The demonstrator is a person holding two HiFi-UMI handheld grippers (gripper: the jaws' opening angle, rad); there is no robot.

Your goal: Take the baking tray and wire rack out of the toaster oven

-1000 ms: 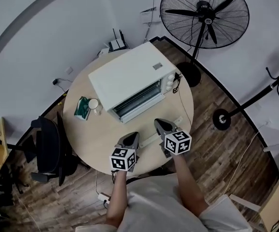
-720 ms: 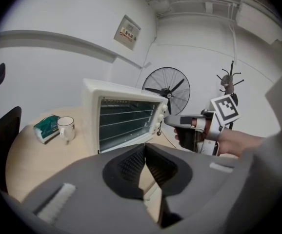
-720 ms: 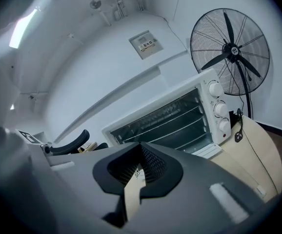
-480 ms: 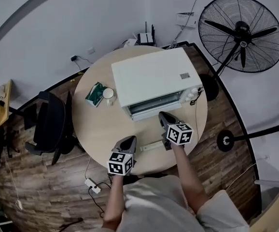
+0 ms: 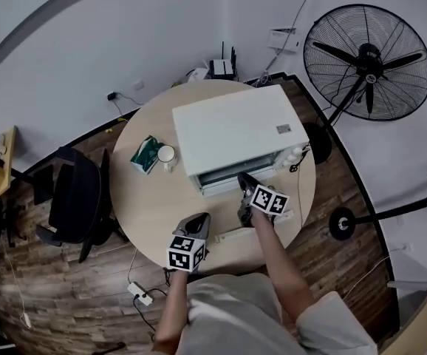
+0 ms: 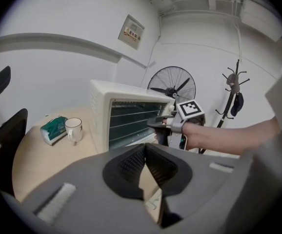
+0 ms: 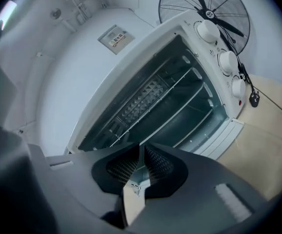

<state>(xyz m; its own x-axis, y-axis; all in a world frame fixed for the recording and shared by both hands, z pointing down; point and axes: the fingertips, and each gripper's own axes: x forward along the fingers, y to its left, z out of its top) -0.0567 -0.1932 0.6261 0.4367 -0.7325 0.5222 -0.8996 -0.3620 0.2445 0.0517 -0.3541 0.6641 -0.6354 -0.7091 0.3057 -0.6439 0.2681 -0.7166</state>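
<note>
Wire rack point(image 7: 180, 99) sits on rails inside the toaster oven point(image 5: 236, 135). Right hand-held gripper point(image 5: 243, 180) is at the oven front, jaws together, empty. Left hand-held gripper point(image 5: 199, 220) is further out, also closed and empty. Mug point(image 5: 166, 154) and green pack point(image 5: 145, 154) sit beside the oven's knobless end. White power strip point(image 5: 232, 235) lies before the oven near the table point(image 5: 143, 205) edge.
</note>
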